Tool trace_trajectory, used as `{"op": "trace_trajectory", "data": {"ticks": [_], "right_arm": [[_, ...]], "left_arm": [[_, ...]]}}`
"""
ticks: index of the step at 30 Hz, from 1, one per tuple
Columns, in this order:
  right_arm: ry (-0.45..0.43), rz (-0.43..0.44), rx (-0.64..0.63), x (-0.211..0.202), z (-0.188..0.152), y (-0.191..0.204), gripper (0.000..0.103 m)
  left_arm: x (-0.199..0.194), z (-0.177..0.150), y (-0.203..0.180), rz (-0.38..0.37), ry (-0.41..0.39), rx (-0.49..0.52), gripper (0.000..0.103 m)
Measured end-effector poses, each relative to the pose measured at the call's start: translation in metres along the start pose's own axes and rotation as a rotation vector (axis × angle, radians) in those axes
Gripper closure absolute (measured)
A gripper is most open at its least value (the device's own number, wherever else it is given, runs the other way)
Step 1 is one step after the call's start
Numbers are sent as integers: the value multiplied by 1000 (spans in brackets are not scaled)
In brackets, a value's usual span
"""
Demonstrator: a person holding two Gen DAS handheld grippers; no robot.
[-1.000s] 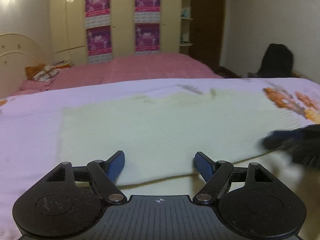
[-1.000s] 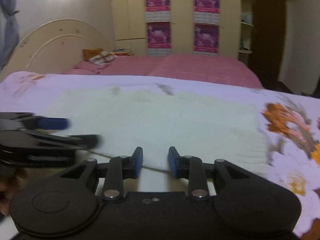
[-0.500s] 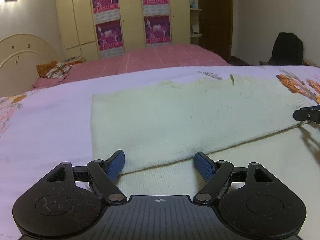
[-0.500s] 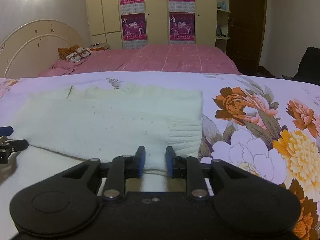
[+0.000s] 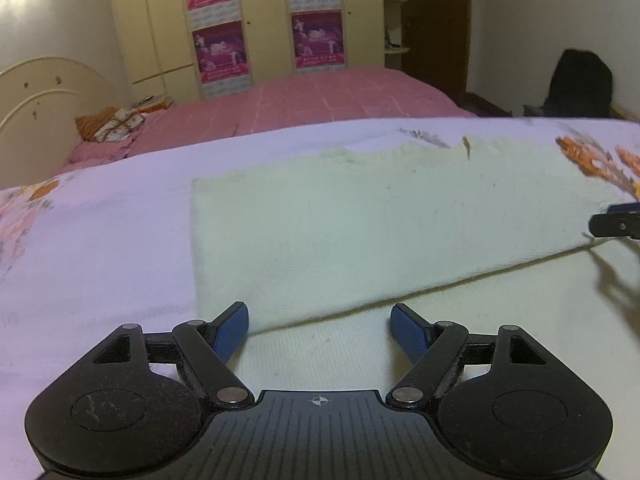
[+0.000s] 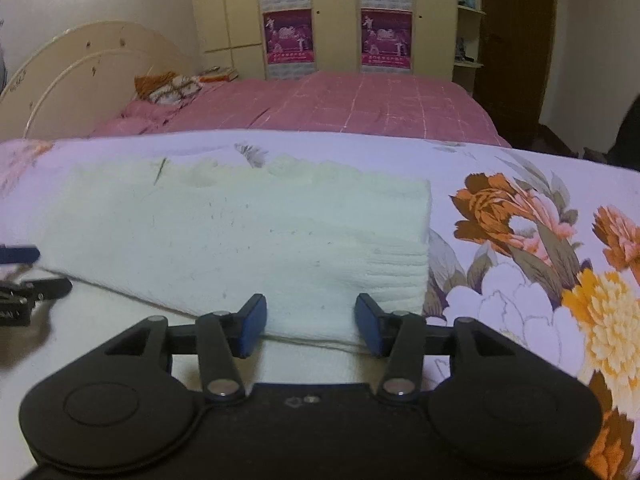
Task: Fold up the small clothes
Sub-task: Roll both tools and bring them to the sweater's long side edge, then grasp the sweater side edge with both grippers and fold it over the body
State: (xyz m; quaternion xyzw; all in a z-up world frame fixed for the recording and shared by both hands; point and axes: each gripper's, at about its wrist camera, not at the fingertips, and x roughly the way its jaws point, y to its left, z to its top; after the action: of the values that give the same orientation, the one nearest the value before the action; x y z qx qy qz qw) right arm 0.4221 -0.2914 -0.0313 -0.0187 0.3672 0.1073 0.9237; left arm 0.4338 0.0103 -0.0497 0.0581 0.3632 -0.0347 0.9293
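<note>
Lying flat on the floral bedsheet (image 6: 520, 240), the pale knit garment (image 5: 380, 232) has its far half folded over the near layer. Left tongs (image 5: 319, 326) spread wide, empty, at the fold edge. Right tongs (image 6: 310, 322) parted, holding nothing, just before the ribbed cuff end (image 6: 400, 264).

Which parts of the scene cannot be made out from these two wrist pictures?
- Left wrist view: the near edge of the pale cream knitted garment is covered by the left hand-held gripper.
- Same view: the right hand-held gripper is cut by the picture edge.
- Right wrist view: text on the purple posters is too small.
</note>
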Motion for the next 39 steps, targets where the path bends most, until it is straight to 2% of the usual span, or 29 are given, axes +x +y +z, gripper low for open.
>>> {"op": "trace_trajectory", "data": {"ticks": [4, 9, 11, 12, 14, 16, 19, 21, 29, 34, 39], "right_arm": [[-29, 5, 68, -26, -12, -13, 55], [-19, 57, 180, -71, -51, -38, 57], [-4, 64, 225, -92, -74, -48, 61], [4, 71, 255, -106, -89, -54, 66], [26, 89, 318, -128, -112, -62, 77], [46, 113, 388, -150, -137, -67, 78], [73, 159, 478, -181, -171, -68, 78], [84, 181, 509, -200, -191, -63, 78], [127, 252, 581, -239, -243, -38, 78], [121, 319, 668, -241, -260, -31, 78], [119, 393, 786, -223, -260, -41, 78]], "left_arm": [[-25, -24, 15, 4, 5, 0, 25], [-77, -88, 41, -17, 48, -55, 26], [-106, -117, 49, -63, 62, -105, 29], [-117, -125, 51, -74, 69, -120, 43], [-143, -144, 58, -100, 87, -175, 51], [-162, -163, 67, -166, 114, -276, 53], [-182, -190, 75, -270, 142, -376, 54], [-190, -203, 80, -325, 164, -427, 60], [-209, -262, 82, -557, 206, -626, 60], [-199, -281, 90, -621, 178, -784, 60], [-191, -275, 85, -628, 175, -732, 60]]}}
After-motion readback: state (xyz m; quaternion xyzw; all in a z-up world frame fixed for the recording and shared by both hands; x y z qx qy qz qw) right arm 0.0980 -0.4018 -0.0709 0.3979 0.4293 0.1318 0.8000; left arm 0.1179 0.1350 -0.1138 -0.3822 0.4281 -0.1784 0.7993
